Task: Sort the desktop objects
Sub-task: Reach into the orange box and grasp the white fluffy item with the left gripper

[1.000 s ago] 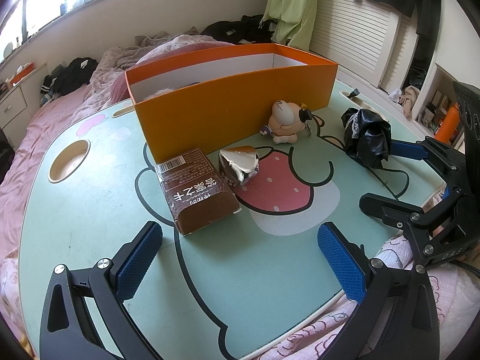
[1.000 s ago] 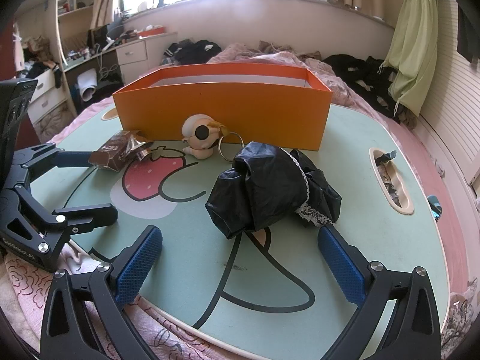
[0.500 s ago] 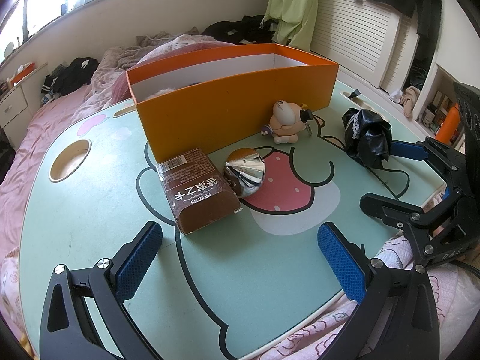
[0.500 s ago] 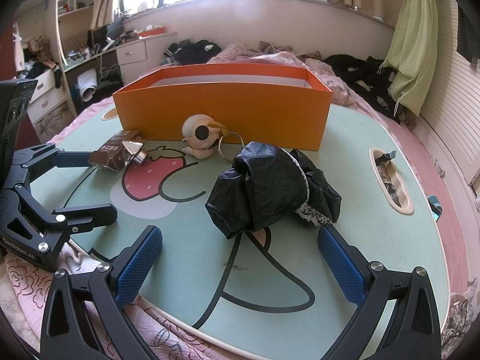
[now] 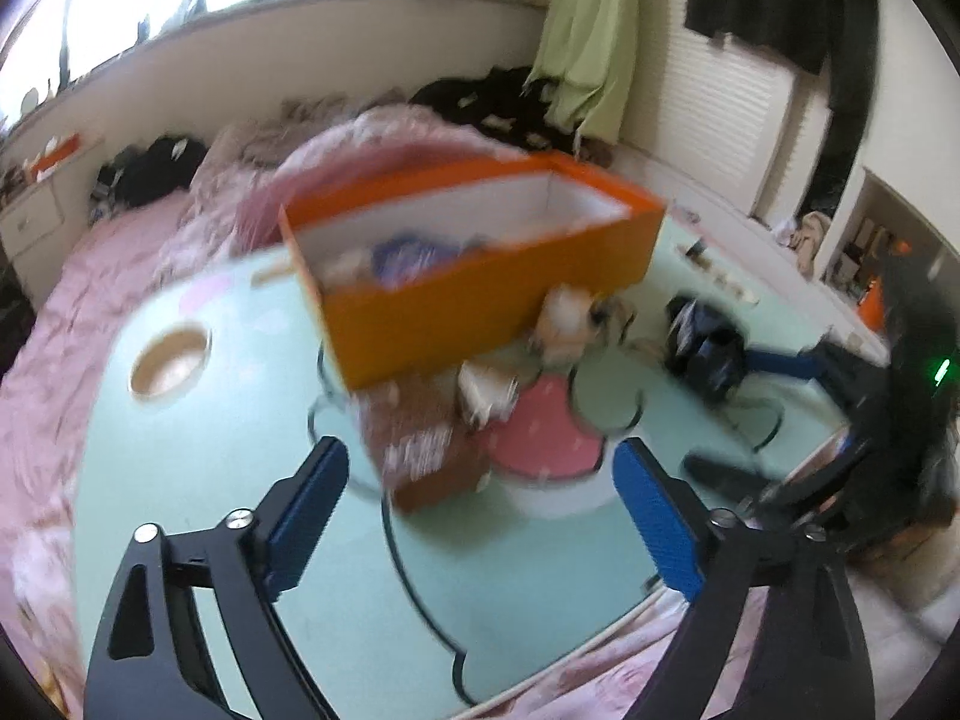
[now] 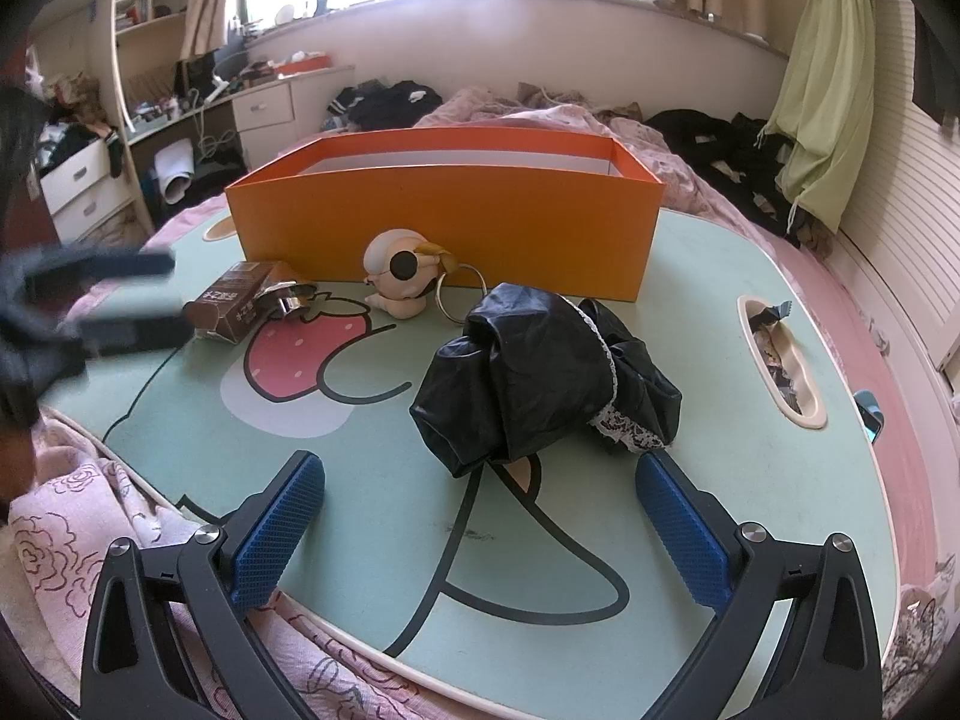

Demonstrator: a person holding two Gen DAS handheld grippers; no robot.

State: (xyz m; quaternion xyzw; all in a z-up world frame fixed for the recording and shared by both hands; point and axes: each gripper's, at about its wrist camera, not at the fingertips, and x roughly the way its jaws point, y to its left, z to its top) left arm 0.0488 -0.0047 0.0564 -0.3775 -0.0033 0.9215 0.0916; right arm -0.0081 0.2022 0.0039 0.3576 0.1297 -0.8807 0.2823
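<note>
**Ana:** Sunlit bedroom, and the mint-green bench (image 6: pixel 384 546) with its strawberry cartoon is busy: orange box (image 6: pixel 444 228) at the back, brown carton (image 6: pixel 234 300) at about nine o'clock from the little figurine (image 6: pixel 399 273), and the black cloth bundle (image 6: pixel 540 372) at four o'clock from the figurine

**Ben:** And the big change? The left gripper (image 5: pixel 480 510) was sitting low and steady a second ago, fingers (image 5: pixel 303 510) spread as wide as they go. Now its whole view is smeared with motion and looks over the box wall at a bluish heap inside; it has lifted

**Ana:** Fingers closing too, narrower than before, yet nothing between them. The carton (image 5: pixel 420 456) lies just beyond the tips at twelve o'clock, untouched as far as the blur allows

**Ben:** From the right wrist view you see that left gripper (image 6: pixel 129 294) as a dark streak at nine o'clock, close beside the carton. I'd say it's lining up on it

**Ana:** Meanwhile the right gripper (image 6: pixel 480 534) hasn't budged: fingers (image 6: pixel 279 531) spread wide, empty, bundle at twelve o'clock just past them

**Ben:** The silver wrapper (image 6: pixel 288 300) against the carton has shifted a touch since a second ago

**Ana:** So for the sorting, carton, wrapper, figurine and bundle all sit outside the box; my guess is the carton goes first
</note>
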